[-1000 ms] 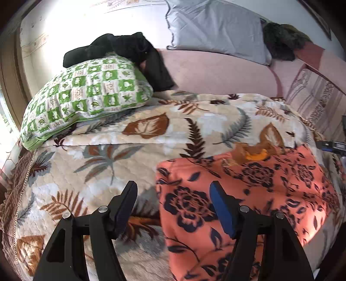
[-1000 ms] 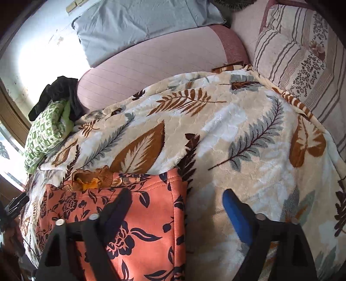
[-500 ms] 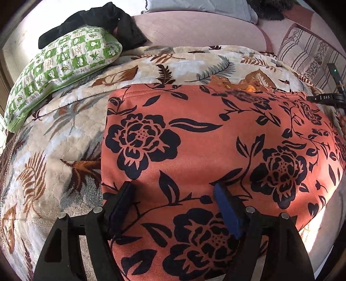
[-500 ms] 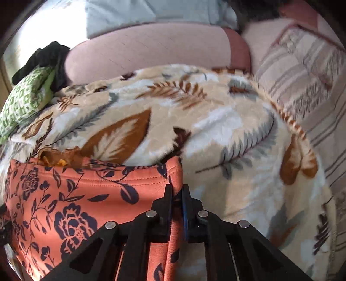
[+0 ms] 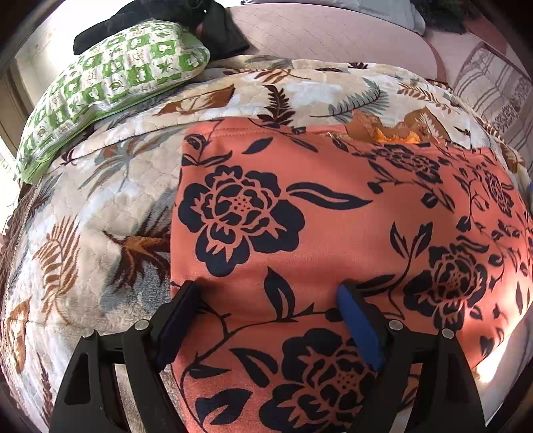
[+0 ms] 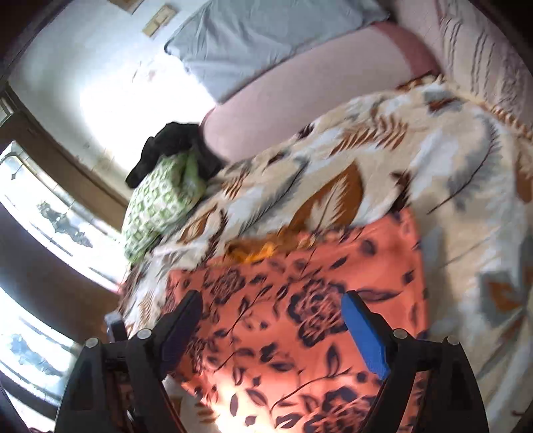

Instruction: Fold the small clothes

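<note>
An orange garment with dark blue flowers [image 5: 333,216] lies flat on the leaf-patterned blanket [image 5: 110,186]; an orange ruffle [image 5: 393,133] shows at its far edge. My left gripper [image 5: 266,309] is open, its fingers low over the garment's near left part, empty. In the right wrist view the same garment [image 6: 316,299] lies below my right gripper [image 6: 269,319], which is open and empty above its middle. That view is blurred by motion.
A green checked pillow [image 5: 110,76] with a black cloth [image 5: 200,16] on it lies far left. A pink bolster [image 5: 333,36] and a grey pillow [image 6: 266,36] are at the head. A striped cushion [image 5: 493,90] is right. A window [image 6: 40,233] is left.
My right gripper was shut on the garment's corner half a second ago; now it is open and has swung left over the cloth. My left gripper has stayed open over the garment.
</note>
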Demonstrator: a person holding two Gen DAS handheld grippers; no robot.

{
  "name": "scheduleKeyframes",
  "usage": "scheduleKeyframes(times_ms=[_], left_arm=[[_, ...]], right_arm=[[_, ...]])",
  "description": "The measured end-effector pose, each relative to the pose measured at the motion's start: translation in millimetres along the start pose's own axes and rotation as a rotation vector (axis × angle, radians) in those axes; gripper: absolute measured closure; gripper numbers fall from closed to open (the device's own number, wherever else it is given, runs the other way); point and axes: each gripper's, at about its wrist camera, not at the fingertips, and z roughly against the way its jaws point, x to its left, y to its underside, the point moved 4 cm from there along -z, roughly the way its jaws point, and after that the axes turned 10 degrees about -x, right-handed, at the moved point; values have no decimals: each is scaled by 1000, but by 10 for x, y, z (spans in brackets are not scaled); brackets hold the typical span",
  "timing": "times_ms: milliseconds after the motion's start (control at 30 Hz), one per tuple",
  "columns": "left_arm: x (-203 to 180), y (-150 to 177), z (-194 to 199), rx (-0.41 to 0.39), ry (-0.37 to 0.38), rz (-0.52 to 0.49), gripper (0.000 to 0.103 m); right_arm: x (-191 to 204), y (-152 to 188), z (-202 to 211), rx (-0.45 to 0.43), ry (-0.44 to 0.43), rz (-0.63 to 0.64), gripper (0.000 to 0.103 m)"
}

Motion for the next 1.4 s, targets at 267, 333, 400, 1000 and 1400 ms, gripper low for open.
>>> scheduleKeyframes(times_ms=[267, 333, 400, 1000, 1400], left_arm=[[19, 439, 211, 40, -17, 6, 15], [143, 570, 140, 11, 41, 118, 12], [120, 535, 206, 30, 24, 112, 12], [122, 474, 747, -108, 4, 92, 8], [224, 114, 891, -162, 82, 117, 5]], right_arm=[[-322, 245, -330, 80, 190, -97, 17], [-157, 200, -301, 57, 127, -54, 17], [-318, 268, -409, 88, 215, -56, 16], [-305, 136, -18, 3, 247, -68, 16], [-277, 303, 166, 13, 267, -34, 14]])
